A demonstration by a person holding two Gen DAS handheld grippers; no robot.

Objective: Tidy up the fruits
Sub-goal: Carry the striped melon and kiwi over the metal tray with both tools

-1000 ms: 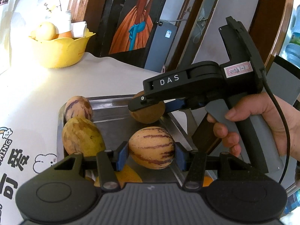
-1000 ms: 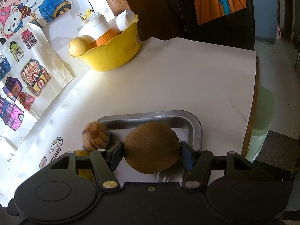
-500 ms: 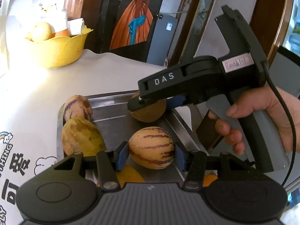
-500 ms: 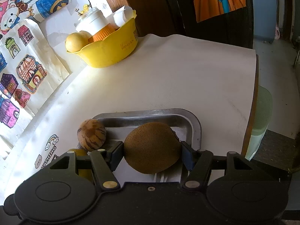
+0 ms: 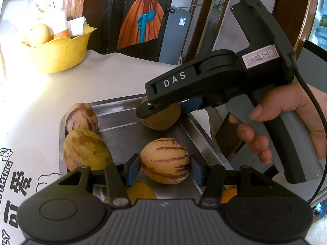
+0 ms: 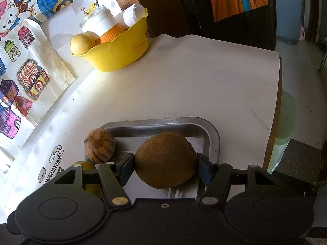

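Between left claw (image 5: 165, 168) pads: striped melon (image 5: 165, 160); right claw (image 6: 166, 166) clamps brown fruit (image 6: 166, 160).

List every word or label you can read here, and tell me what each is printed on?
"DAS": white letters on the right gripper, seen from the left camera.
"BINDAN": on the yellow bowl; a line above it is too faint.
"...YTHING": partly hidden print on the tablecloth.
Pink-edged sticker on the gripper: blurred, ends in something like "1-1".
Blue door label: too small.
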